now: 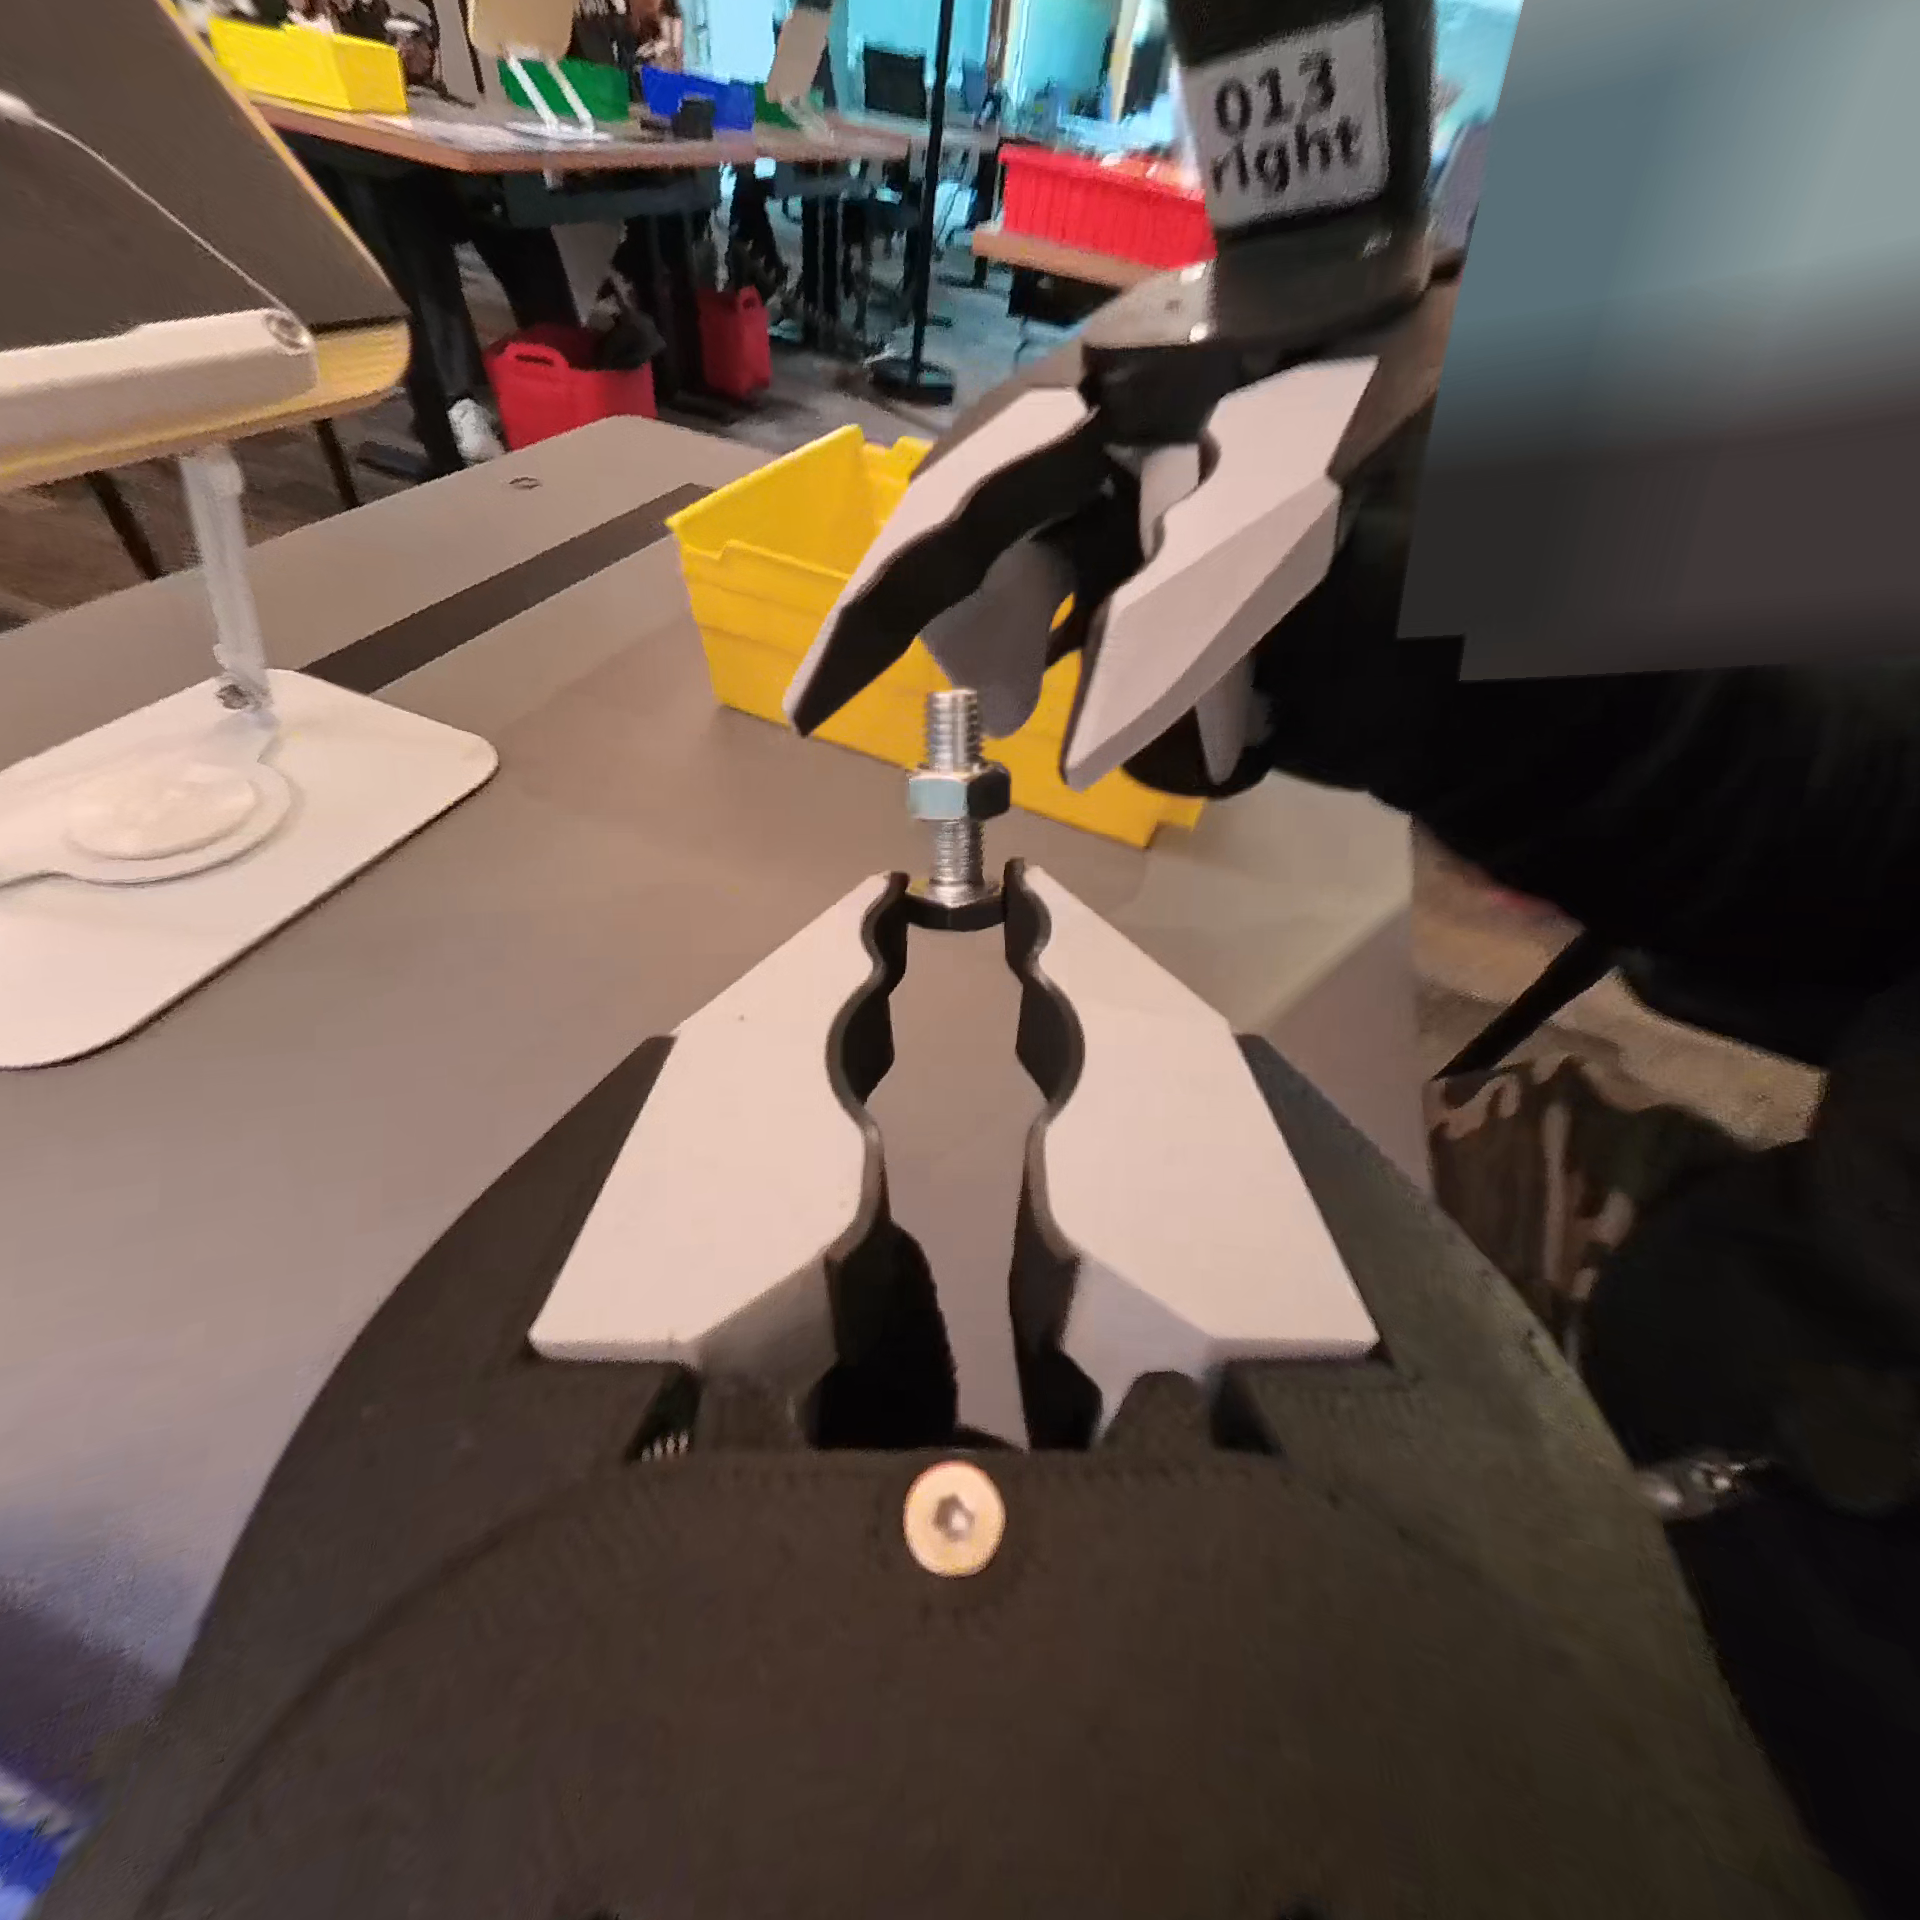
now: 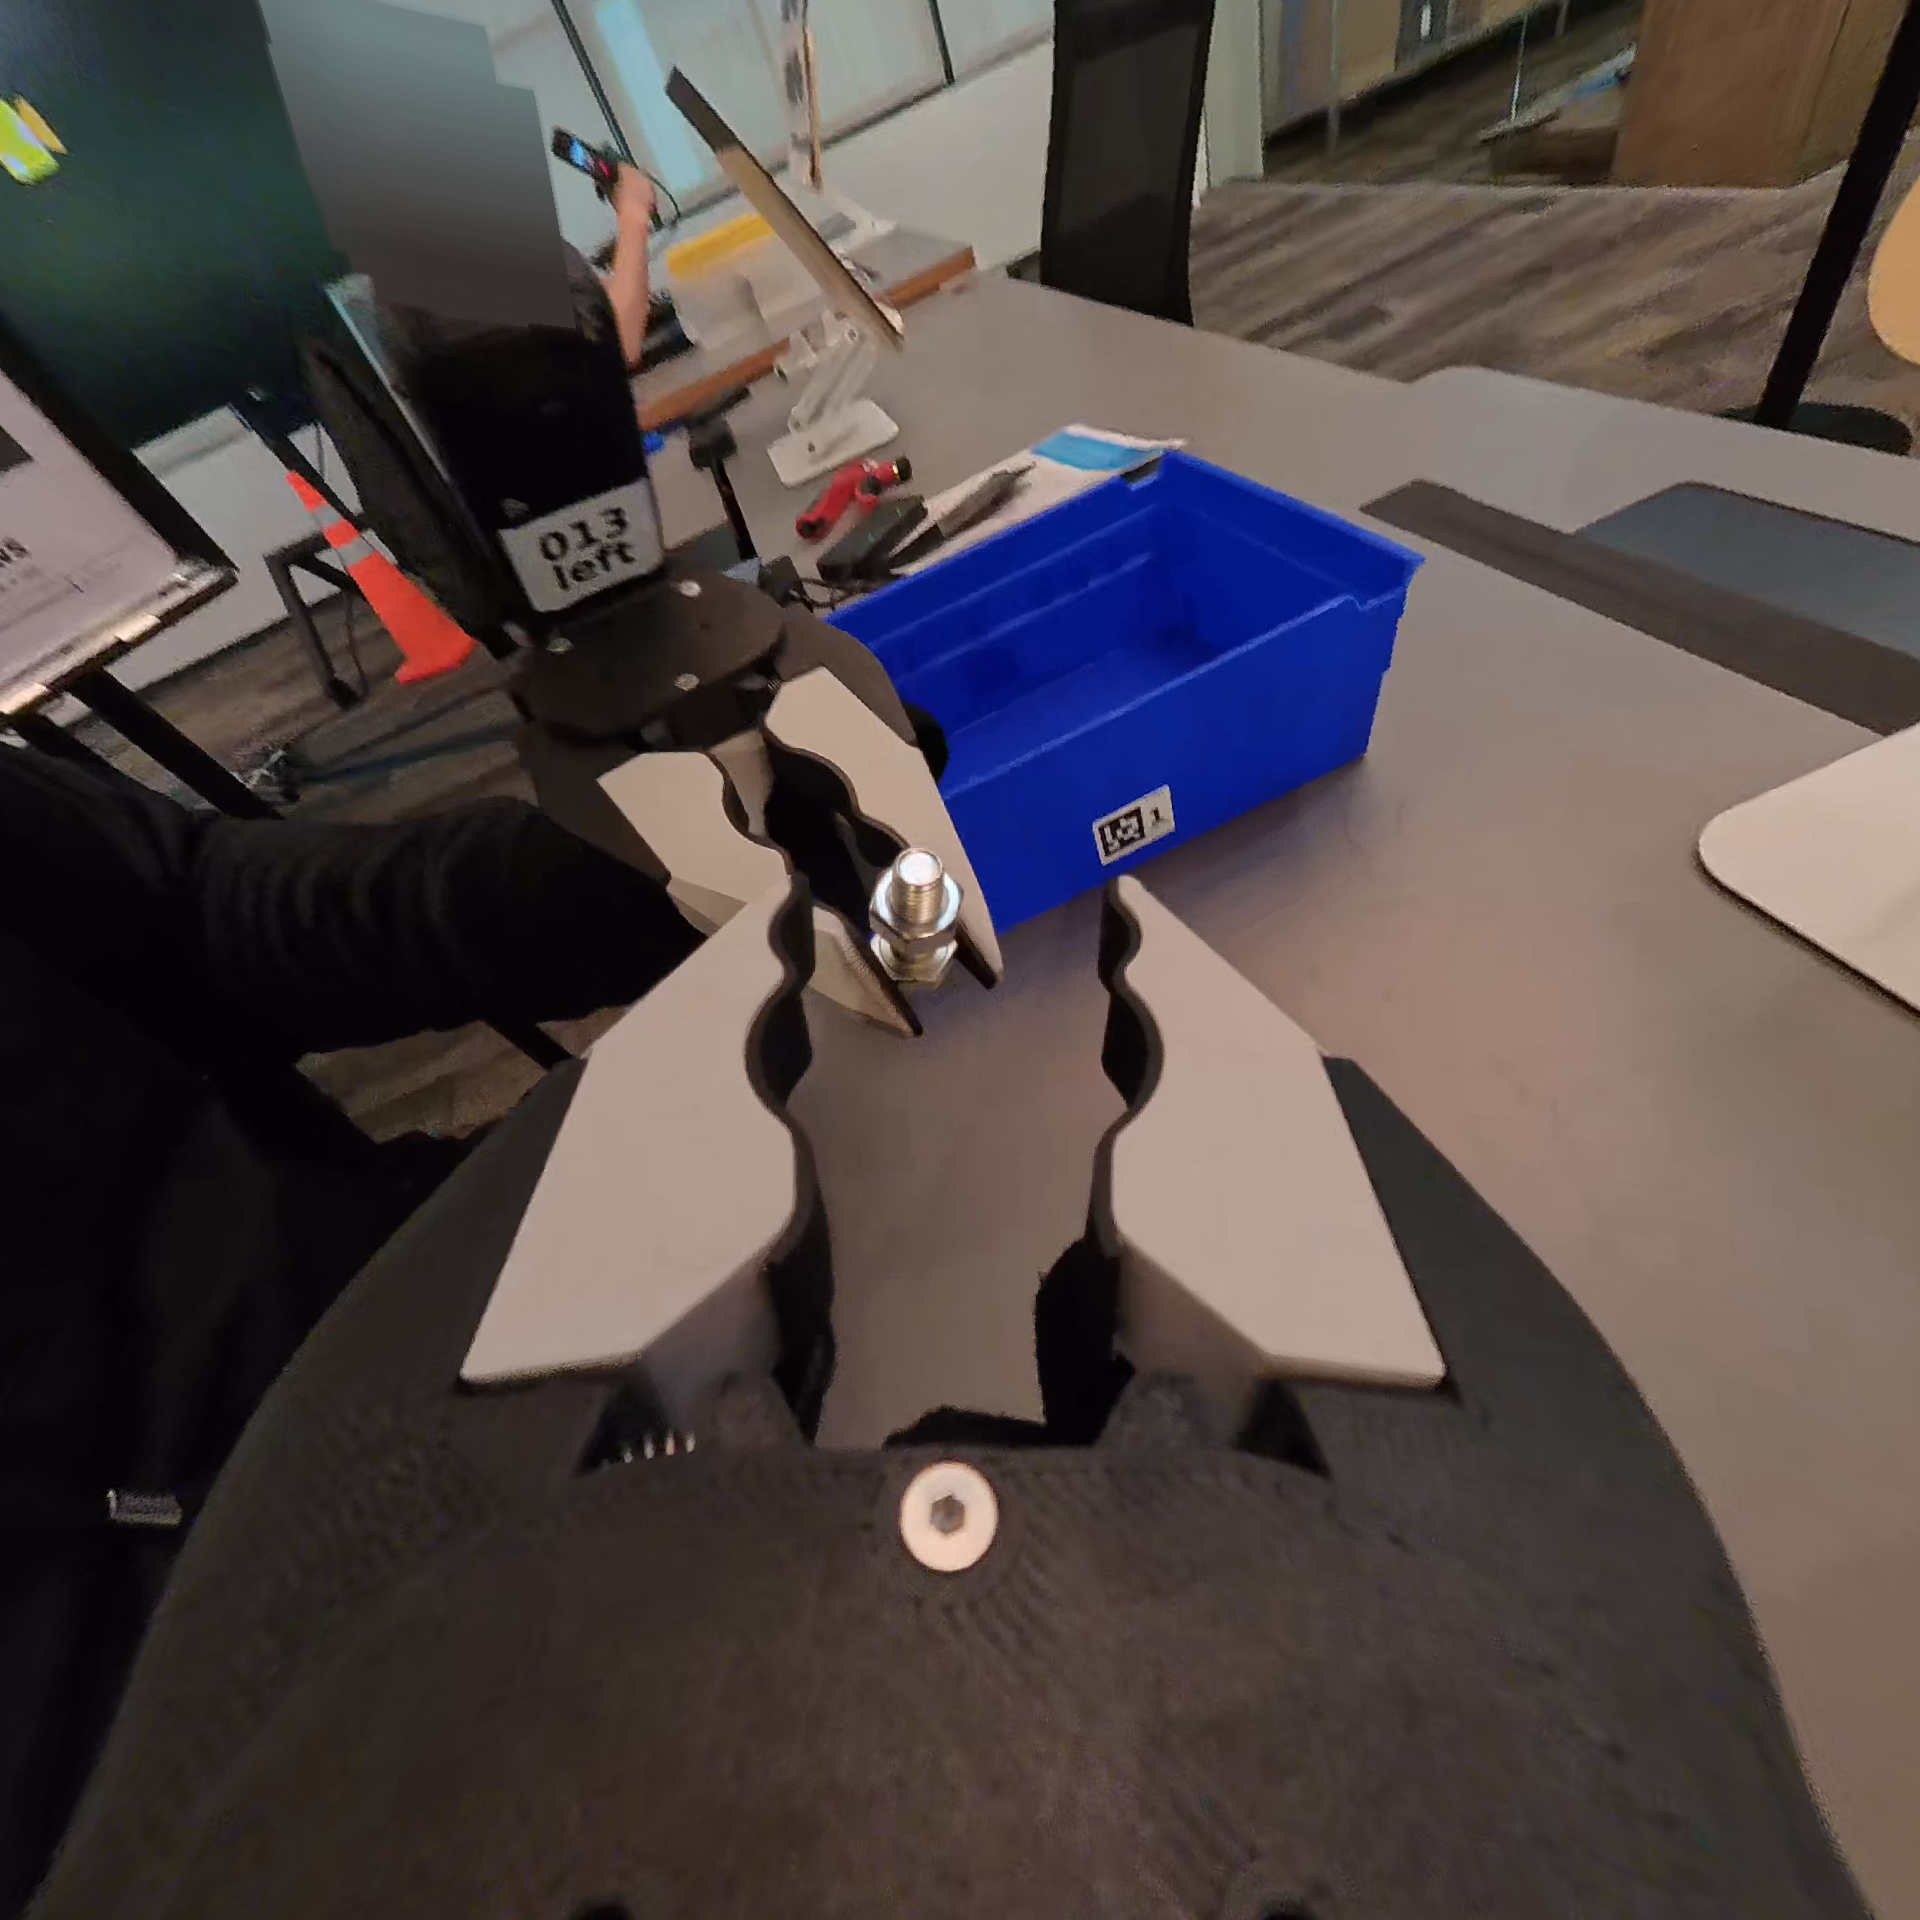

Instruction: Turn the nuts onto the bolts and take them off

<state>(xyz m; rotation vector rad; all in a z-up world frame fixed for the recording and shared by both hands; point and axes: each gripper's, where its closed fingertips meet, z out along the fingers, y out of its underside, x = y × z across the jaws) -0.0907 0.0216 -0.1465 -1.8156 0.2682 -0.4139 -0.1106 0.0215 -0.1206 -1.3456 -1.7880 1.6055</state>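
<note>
Item: left gripper point(image 1: 954, 894), grey fingers point(image 1: 758, 1132) on a black body, lower centre of the left wrist view; fingers nearly together at the tips, clamped on the head of a bolt point(image 1: 956, 790) that stands upright between them, threaded shank pointing up. Item: hex nut point(image 1: 957, 795), bright metal, seated about halfway up the shank, with bare thread above and below it. Item: right gripper point(image 1: 935, 727), upper right of the same view, angled down toward the bolt's top; fingers spread wide and holding nothing, one tip just beside the thread end, the other well off to the right. Same gripper in the right wrist view point(image 2: 951, 935), lower centre, the gap between its fingers wide, the bolt point(image 2: 914, 925) and nut point(image 2: 910, 912) showing between the tips in the left gripper's point(image 2: 940, 997) grasp; whether either tip touches the metal cannot be told. Item: yellow bin point(image 1: 769, 582), centre of the left wrist view, behind the bolt on the grey worktop point(image 1: 520, 935). Item: blue bin point(image 2: 1143, 665), open-topped, nothing visible inside, a small printed label on its near wall, centre right of the right wrist view. Item: white stand base point(image 1: 208, 831), left edge of the left wrist view. Item: orange traffic cone point(image 2: 395, 592), on the floor, left of the right wrist view.
</note>
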